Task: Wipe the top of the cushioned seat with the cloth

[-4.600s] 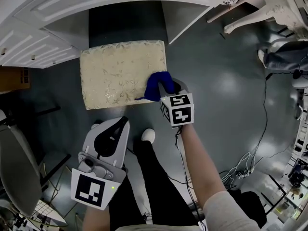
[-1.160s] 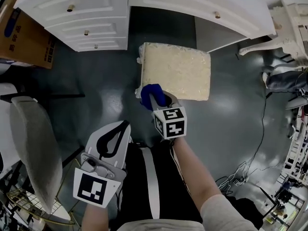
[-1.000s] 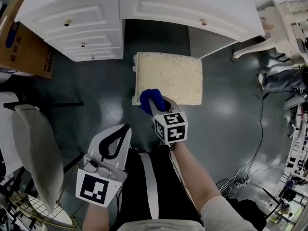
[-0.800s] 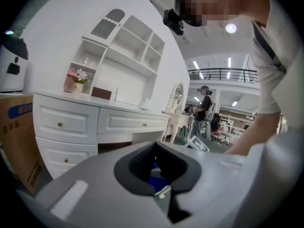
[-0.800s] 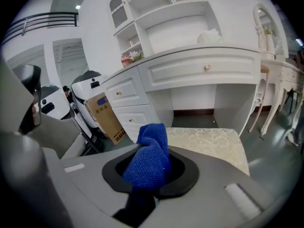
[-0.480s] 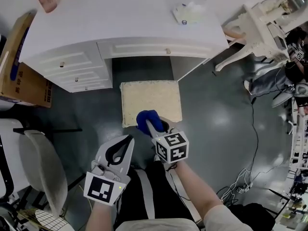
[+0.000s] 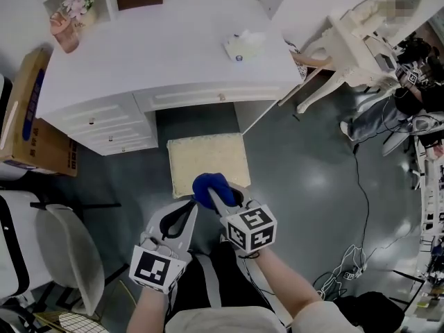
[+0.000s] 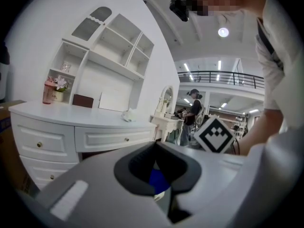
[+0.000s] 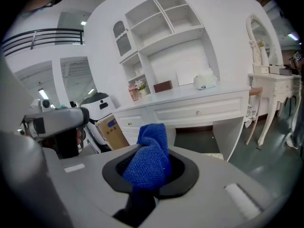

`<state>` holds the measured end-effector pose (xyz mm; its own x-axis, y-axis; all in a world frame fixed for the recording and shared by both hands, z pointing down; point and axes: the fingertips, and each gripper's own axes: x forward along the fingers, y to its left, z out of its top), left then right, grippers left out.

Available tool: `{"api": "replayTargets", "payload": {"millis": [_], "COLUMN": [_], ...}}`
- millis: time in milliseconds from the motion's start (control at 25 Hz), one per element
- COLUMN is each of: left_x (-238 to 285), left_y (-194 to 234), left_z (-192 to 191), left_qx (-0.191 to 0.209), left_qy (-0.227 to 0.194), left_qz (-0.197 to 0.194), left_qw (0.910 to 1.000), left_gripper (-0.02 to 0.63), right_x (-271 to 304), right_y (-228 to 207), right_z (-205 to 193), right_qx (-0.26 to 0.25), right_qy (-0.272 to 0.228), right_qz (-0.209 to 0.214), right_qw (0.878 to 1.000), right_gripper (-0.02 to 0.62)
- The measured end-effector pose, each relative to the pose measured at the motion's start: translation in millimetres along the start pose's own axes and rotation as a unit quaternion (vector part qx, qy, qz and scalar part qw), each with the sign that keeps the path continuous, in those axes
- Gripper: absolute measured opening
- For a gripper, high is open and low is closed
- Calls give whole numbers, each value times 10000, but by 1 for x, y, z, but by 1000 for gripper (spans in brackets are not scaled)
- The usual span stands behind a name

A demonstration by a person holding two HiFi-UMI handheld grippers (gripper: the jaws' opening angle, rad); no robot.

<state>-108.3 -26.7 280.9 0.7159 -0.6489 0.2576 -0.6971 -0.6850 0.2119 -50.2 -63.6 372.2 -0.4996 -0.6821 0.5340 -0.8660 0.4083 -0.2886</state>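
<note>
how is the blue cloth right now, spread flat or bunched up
Bunched up: the blue cloth is a crumpled wad clamped in the right gripper, sticking up from between its jaws.

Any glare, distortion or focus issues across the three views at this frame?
Head view: wide-angle bend at the edges, soft glare patch on the glossy dark grey floor. Left gripper view: strong fisheye, dark corners, ceiling lamp blown out, near foreground soft. Right gripper view: same fisheye and dark corners; the blue microfibre cloth is sharp, weave visible.
</note>
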Motion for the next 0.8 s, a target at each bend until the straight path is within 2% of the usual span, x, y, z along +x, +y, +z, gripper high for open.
{"api": "replayTargets", "payload": {"millis": [520, 800], "left_x": [-6, -11], "left_y": [-15, -28], "left_z": [68, 105], "left_qx": [343, 632], "left_qy": [-270, -472], "left_qz": [-95, -102], "left_qw": [9990, 9968], "left_gripper": [-2, -2], "right_x": [-71, -111], "right_y": [27, 34], "right_z": [85, 129], "right_qx": [-77, -329], "right_qy": [-663, -1090], "right_qz": [122, 64], "right_qw": [9977, 9935], "right_gripper": [71, 71]}}
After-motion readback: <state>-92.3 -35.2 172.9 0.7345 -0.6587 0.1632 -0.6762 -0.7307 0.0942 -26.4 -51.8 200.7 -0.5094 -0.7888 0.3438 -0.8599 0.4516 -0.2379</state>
